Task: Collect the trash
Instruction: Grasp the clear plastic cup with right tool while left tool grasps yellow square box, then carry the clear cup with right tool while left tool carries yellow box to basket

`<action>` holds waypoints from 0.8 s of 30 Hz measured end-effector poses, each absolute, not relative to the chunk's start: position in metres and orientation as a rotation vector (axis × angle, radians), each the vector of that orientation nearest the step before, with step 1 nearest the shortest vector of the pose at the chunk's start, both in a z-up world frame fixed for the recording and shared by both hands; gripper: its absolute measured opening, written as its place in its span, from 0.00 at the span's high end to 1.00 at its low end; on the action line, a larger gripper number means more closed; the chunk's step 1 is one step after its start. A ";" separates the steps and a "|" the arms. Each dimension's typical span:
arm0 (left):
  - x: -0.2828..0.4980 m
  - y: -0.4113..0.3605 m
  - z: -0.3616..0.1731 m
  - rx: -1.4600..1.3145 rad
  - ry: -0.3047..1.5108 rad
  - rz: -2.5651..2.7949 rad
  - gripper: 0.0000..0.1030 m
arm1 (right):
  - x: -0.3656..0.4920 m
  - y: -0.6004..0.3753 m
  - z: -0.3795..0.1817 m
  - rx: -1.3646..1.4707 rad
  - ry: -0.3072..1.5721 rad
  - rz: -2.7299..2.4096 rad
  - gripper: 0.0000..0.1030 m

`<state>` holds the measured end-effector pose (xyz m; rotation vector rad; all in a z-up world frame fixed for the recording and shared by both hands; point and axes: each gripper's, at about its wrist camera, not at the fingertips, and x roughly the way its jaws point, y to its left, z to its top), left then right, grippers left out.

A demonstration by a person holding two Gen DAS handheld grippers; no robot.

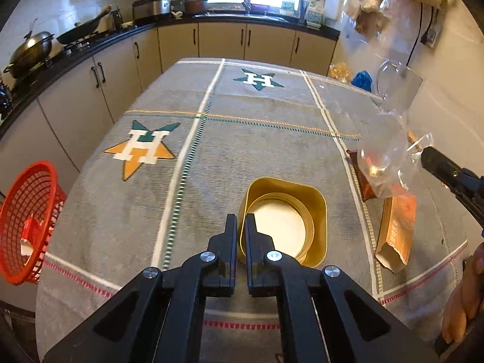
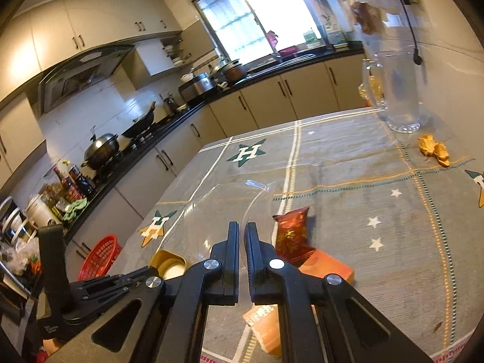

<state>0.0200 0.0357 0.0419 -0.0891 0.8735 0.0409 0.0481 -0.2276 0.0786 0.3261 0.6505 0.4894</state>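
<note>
red basket [image 1: 27,220]: i see it at the left edge of the left wrist frame, off the table [image 1: 242,157] side, a scrap inside.
left gripper [image 1: 241,227]: my jaws are closed on nothing, tips over the gold tin [image 1: 314,208] in the lower middle.
right gripper [image 2: 242,230]: clamped on a clear plastic bag [image 2: 224,214], centre of the right wrist frame.
red wrapper [image 2: 292,233]: flat on the cloth, just right of my fingers.
orange carton [image 2: 329,267]: lower right, on its side.

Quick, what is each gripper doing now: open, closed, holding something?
Left gripper: closed, holding nothing, above the gold tin.
Right gripper: closed on the clear plastic container.
</note>
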 end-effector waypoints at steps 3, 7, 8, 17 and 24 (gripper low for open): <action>0.015 0.039 0.043 -0.090 0.864 0.050 0.96 | 0.049 -0.223 0.076 0.312 0.660 0.498 0.95; 0.012 0.040 0.041 -0.078 0.858 0.071 0.96 | 0.047 -0.217 0.074 0.290 0.662 0.509 0.95; 0.011 0.039 0.041 -0.071 0.857 0.074 0.96 | 0.047 -0.215 0.075 0.285 0.660 0.512 0.95; 0.004 0.039 0.042 -0.048 0.844 0.084 0.96 | 0.041 -0.205 0.074 0.247 0.654 0.528 0.95; -0.004 0.046 0.049 -0.047 0.827 0.093 0.96 | 0.037 -0.196 0.075 0.217 0.646 0.539 0.95</action>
